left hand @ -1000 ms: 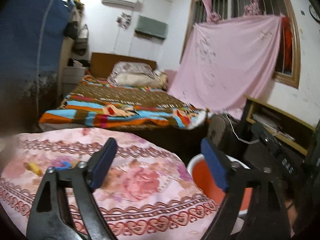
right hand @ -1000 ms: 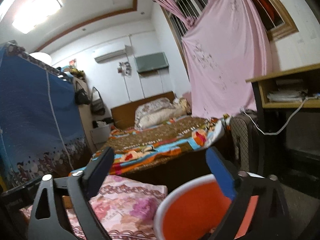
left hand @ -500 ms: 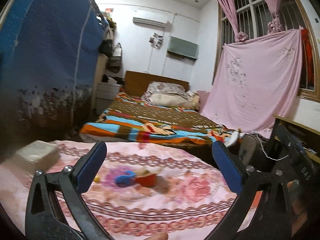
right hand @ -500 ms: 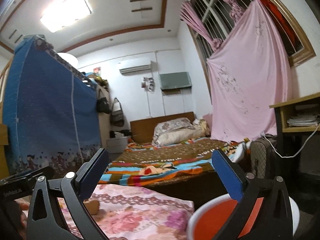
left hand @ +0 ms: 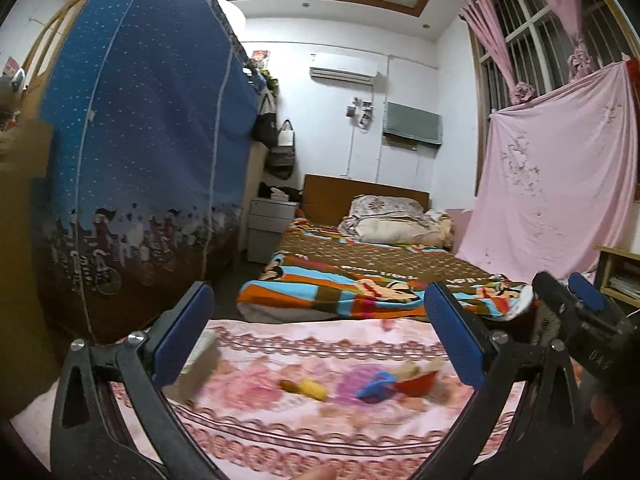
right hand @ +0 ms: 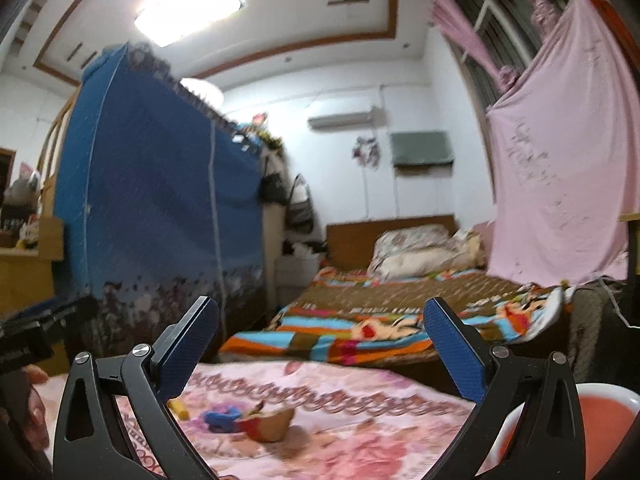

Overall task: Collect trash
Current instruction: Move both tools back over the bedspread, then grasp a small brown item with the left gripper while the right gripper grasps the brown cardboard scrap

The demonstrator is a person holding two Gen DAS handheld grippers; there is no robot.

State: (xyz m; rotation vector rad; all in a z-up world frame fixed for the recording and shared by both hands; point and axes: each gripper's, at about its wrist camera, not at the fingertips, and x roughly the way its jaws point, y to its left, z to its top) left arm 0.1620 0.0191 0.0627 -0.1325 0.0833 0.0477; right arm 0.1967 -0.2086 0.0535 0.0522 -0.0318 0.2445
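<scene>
Since earlier, my views swung left. Both tools, left (left hand: 318,332) and right (right hand: 320,344), spread, empty. Orange bin (right hand: 600,412): right view only; trash (left hand: 376,384) on tabletop (left hand: 300,432).

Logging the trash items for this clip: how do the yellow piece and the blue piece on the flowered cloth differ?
The yellow piece is a short stick shape; the blue piece looks crumpled. The yellow piece lies apart on the left; the blue piece touches a red scrap. Both rest on the flowered cloth, ungrasped.

yellow scrap (left hand: 308,388): 1 | blue scrap (left hand: 374,384): 1 | fruit peel (right hand: 268,426): maybe 1 | bin (right hand: 600,408): 1
</scene>
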